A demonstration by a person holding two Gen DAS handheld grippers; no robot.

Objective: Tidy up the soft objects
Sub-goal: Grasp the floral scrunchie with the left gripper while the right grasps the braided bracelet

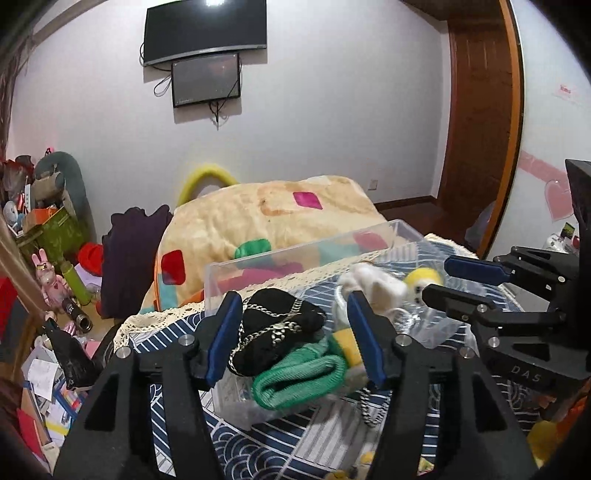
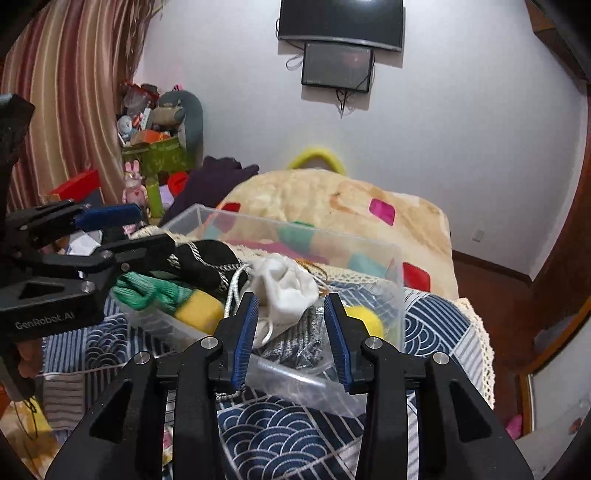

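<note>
Currently we hold both grippers, left [image 1: 291,336] and right [image 2: 291,338], with jaws apart and gripping nothing over the clear plastic bin [image 2: 397,280] holding a black pouch [image 1: 277,328], green cloth [image 1: 299,380] and white plush [image 2: 288,288].

Black chained pouch [image 1: 275,325], green knit [image 1: 299,376], white plush [image 2: 284,284] piled inside clear box [image 1: 280,254].

The room is evenly, rather dimly lit from overhead; a ceiling lamp throws a white glare spot on the black wall-mounted television screen [image 1: 205,31]. Shadows are soft, gathering under the near black gripper frames. Both fisheye views bend the brown wooden door frame [image 1: 511,122] and the striped curtain [image 2: 70,92] into arcs, with black vignetting in the corners. The folded green knitted cloth [image 1: 299,376] and fluffy white soft toy [image 1: 373,284] look smeared by motion blur.
</note>
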